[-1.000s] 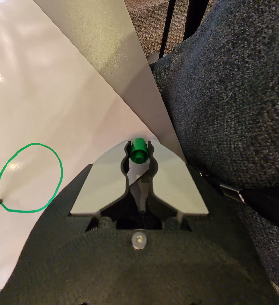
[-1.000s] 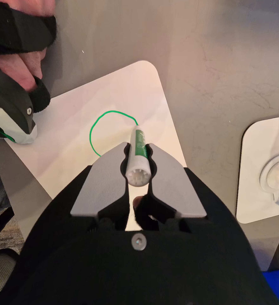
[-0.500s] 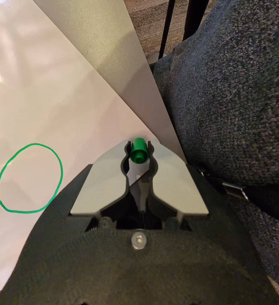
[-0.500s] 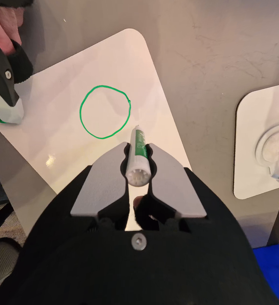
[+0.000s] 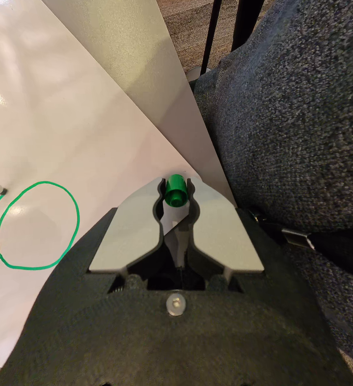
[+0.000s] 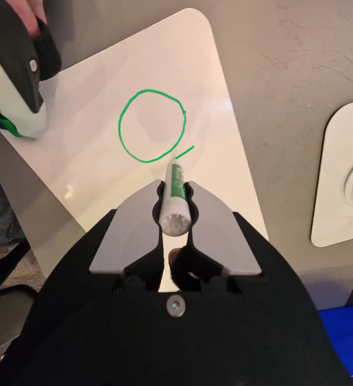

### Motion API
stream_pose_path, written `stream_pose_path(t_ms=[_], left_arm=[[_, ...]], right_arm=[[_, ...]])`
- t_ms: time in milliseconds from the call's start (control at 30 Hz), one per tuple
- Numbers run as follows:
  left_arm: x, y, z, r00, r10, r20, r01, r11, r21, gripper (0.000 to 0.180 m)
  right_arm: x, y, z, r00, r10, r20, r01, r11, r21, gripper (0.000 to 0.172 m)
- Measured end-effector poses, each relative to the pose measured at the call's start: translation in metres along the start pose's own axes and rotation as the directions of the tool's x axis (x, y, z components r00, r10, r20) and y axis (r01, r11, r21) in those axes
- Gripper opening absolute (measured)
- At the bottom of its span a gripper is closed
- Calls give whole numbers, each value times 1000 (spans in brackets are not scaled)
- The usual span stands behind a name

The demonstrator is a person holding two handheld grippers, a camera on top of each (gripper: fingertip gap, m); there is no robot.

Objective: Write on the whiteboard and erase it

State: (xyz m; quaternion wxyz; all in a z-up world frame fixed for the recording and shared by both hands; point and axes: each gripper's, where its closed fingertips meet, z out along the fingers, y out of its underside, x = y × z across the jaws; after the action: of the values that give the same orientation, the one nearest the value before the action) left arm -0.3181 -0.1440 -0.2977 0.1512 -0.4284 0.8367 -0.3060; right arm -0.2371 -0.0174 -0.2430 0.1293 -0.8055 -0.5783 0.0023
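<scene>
Whiteboard [image 6: 113,69] – a glossy white sheet with rounded corners – lies flat on the grey table [image 6: 286,62], straight ahead of and below the right gripper [image 6: 175,188]. That gripper's jaws are clamped on a white marker with a green label [image 6: 176,188], both fingers pressing its barrel. The marker's long axis runs forward along the fingers and slopes down to the board, so its tip meets the surface just beside the lower right of a closed green circle [image 6: 151,125]. A short green stroke [image 6: 185,151] leads away from the tip, up and to the right – the start of a second mark, it seems. The coming move likely turns on this: the tip sits close outside the circle, so a new line has to run clear of it.

Left gripper [image 5: 175,188] is parked over the board's near edge, well apart from the circle, jaws closed on the green marker cap [image 5: 175,193]. It looks idle, so the right hand is the one placed to write. No eraser is in view. The board shows soft glare, otherwise unmarked.
</scene>
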Motion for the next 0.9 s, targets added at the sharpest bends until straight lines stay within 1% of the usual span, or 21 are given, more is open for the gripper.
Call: stream_pose_path(t_ms=[267, 367, 567, 900], left_arm=[[0, 0, -1, 1000, 2, 2, -2, 1000, -1, 20], [0, 1, -1, 1000, 3, 2, -3, 1000, -1, 20], [-1, 1, -1, 1000, 2, 1, -2, 1000, -1, 20], [-1, 2, -2, 1000, 0, -3, 0, 1000, 0, 20]], right_arm=[[-34, 20, -10, 999, 32, 19, -32, 999, -13, 20], [-40, 23, -11, 999, 47, 12, -46, 999, -6, 20], [-38, 30, -13, 998, 65, 6, -65, 998, -10, 20], [-26, 65, -19, 991, 132, -26, -133, 990, -43, 20]])
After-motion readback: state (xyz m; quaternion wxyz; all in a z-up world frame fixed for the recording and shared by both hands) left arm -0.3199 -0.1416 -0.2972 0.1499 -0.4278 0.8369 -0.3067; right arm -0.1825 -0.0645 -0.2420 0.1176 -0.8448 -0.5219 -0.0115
